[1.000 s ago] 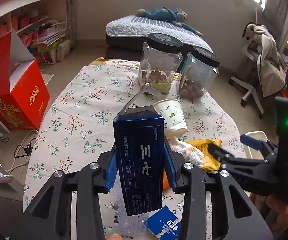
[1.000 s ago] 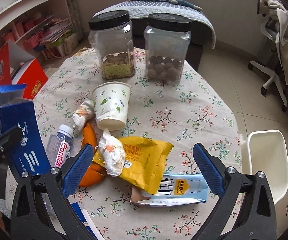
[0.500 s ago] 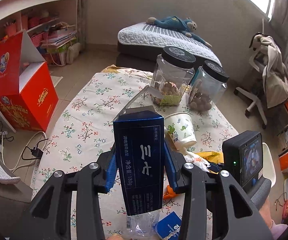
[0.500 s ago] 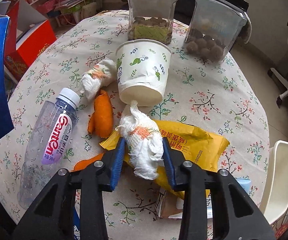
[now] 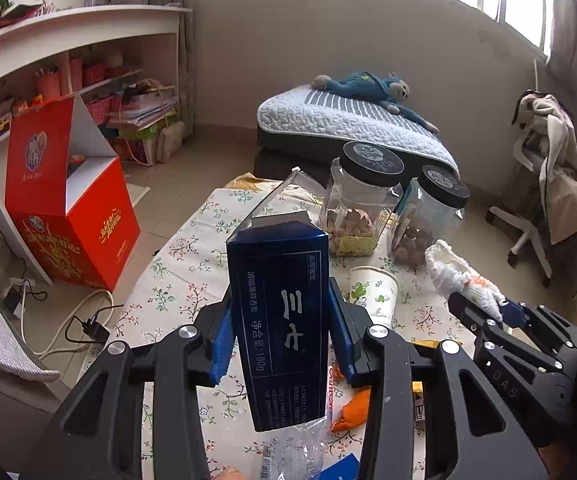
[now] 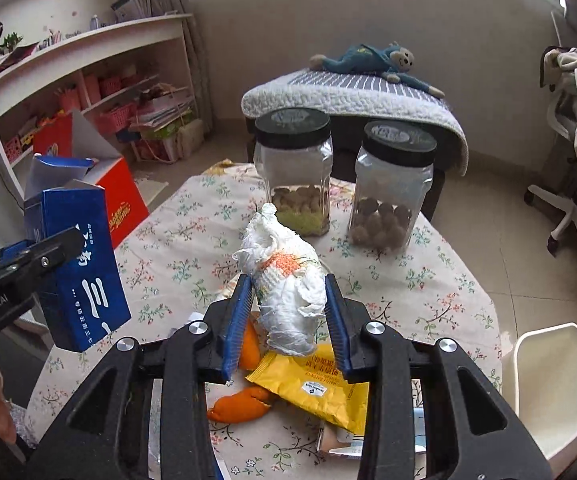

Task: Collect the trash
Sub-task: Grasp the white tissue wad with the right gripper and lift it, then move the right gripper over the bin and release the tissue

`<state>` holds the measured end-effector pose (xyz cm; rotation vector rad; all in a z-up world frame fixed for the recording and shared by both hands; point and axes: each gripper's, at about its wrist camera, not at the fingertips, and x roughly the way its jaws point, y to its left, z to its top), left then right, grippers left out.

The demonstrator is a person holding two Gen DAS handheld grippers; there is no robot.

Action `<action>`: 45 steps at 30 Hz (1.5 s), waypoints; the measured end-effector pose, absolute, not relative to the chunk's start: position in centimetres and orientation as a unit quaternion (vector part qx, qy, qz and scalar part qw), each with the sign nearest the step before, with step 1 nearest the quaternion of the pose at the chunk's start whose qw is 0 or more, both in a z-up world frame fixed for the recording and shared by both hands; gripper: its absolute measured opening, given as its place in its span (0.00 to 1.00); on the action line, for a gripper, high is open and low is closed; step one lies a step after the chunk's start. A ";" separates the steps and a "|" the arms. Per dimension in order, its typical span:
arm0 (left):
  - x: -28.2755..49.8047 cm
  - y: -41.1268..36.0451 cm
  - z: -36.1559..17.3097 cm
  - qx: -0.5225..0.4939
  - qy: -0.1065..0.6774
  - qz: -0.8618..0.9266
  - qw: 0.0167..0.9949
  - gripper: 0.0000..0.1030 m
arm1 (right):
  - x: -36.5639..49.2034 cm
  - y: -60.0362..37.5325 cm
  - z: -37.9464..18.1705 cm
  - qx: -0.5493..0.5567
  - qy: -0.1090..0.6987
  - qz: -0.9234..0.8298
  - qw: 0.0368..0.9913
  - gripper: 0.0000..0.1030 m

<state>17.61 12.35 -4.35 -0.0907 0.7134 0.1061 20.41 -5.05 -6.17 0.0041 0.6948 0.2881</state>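
1. A blue box (image 5: 280, 320) was clamped upright in the left hand-held gripper (image 5: 280, 344), above the surface (image 5: 184, 264)
2. A crumpled tissue (image 6: 288, 284) was gripped by the right hand-held gripper (image 6: 288, 312), lifted clear of the yellow packet (image 6: 320, 388) and peel (image 6: 240, 408)
3. Both loads were judged best kept firmly pinched and carried level, the tissue being soft
4. Two jars (image 6: 294, 176) stood ahead; open floor lay left towards the red box (image 5: 72, 216), where room for moving was seen
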 end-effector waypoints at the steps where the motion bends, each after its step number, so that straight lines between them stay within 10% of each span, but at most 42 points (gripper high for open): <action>1: 17.5 12.1 -4.1 -0.040 0.342 0.055 0.937 0.40 | 20.1 -5.2 -5.7 0.000 0.326 0.136 0.936 0.34; 45: 15.8 -2.3 -1.9 0.003 0.264 -0.015 0.965 0.40 | 15.3 -17.4 -2.0 0.010 0.235 0.003 0.972 0.35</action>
